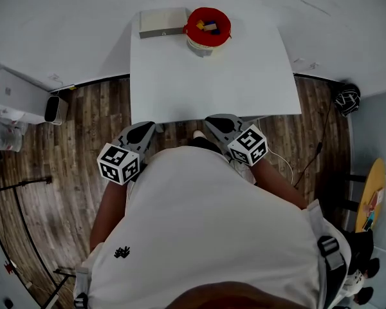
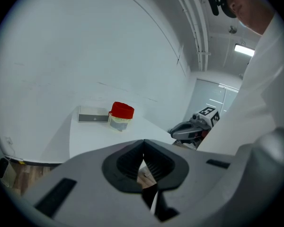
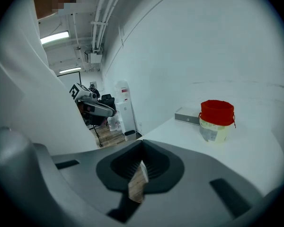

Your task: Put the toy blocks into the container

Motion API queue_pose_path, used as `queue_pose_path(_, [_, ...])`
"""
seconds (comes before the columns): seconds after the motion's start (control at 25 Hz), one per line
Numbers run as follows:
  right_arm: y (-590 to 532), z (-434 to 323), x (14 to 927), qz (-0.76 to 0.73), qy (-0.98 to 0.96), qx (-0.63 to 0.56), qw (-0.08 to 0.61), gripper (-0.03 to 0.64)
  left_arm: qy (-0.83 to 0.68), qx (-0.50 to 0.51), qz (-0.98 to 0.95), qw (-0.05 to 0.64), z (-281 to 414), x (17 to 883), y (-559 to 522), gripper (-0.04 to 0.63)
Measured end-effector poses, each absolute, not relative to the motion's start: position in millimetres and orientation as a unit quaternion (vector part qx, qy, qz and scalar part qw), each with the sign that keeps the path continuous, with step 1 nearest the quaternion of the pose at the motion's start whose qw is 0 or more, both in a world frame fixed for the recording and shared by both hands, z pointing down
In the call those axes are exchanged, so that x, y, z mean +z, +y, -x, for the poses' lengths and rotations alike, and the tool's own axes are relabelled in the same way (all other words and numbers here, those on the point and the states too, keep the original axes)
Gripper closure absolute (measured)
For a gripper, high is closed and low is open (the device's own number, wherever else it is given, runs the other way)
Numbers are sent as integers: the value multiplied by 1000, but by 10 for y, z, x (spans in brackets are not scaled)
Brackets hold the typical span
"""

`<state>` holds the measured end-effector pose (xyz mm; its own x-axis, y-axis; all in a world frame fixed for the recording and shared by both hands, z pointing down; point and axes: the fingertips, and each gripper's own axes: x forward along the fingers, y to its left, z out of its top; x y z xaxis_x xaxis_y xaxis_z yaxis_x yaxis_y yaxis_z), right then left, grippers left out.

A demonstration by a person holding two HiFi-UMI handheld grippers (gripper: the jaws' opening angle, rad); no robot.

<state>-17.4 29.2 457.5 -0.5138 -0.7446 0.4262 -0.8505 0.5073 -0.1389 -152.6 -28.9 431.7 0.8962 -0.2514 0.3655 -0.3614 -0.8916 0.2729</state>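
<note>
A container (image 1: 208, 28) with a red liner stands at the far edge of the white table (image 1: 206, 89). Coloured toy blocks (image 1: 210, 26) lie inside it. It also shows in the left gripper view as a red-topped container (image 2: 120, 116) and in the right gripper view as the same container (image 3: 217, 120). My left gripper (image 1: 141, 131) and right gripper (image 1: 219, 122) hang by the table's near edge, close to my body and far from the container. The left gripper (image 2: 143, 143) is shut with nothing in it. The right gripper (image 3: 142, 145) is shut and holds nothing.
A flat grey box (image 1: 162, 23) lies left of the container. On the wooden floor, a white unit (image 1: 55, 108) stands at the left, a dark round object (image 1: 347, 98) at the right, and a yellow round table (image 1: 371, 195) further right. Cables trail under the table.
</note>
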Motion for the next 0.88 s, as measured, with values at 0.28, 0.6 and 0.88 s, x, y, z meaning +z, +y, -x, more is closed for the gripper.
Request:
queue_pose_path(0.28, [341, 199, 4599, -466, -853, 171, 159, 611, -158, 165, -958, 175, 1537, 4350, -227, 588])
queue_pose_path(0.6, [437, 228, 4689, -464, -851, 182, 164, 611, -156, 171, -955, 184, 1577, 4426, -137, 588])
queue_pose_path(0.88, [476, 250, 4765, -462, -850, 187, 172, 611, -152, 168, -955, 191, 1562, 4503, -117, 588])
